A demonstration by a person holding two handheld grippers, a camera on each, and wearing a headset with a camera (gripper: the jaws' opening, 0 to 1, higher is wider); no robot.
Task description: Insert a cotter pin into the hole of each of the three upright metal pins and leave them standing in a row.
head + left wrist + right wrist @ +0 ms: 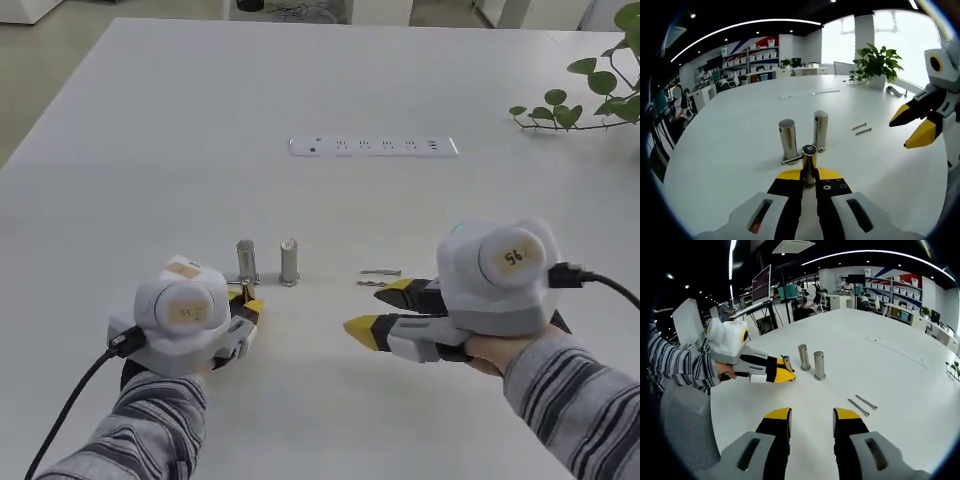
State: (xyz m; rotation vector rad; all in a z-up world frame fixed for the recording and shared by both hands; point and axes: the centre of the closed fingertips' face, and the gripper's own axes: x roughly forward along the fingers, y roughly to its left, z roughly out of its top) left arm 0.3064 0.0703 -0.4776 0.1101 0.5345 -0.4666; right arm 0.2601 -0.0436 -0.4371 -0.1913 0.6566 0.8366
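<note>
Two metal pins stand upright side by side, the left pin [246, 262] [788, 139] [803, 357] and the right pin [289, 261] [820, 129] [819, 365]. A thin metal piece [790, 160] lies across the left pin's foot. Just in front of them my left gripper [243, 308] [809, 176] [782, 372] is shut on a third metal pin [247, 293] [809, 161], held upright. Two cotter pins [378, 277] [860, 129] [862, 405] lie loose on the table to the right. My right gripper [380, 305] [812, 416] [912, 127] is open, close to those cotter pins, with nothing between its jaws.
A white power strip [373, 147] [807, 93] [895, 347] lies further back on the white table [150, 180]. A green plant [590, 95] [877, 62] hangs over the far right edge. Office shelves, desks and seated people are in the background.
</note>
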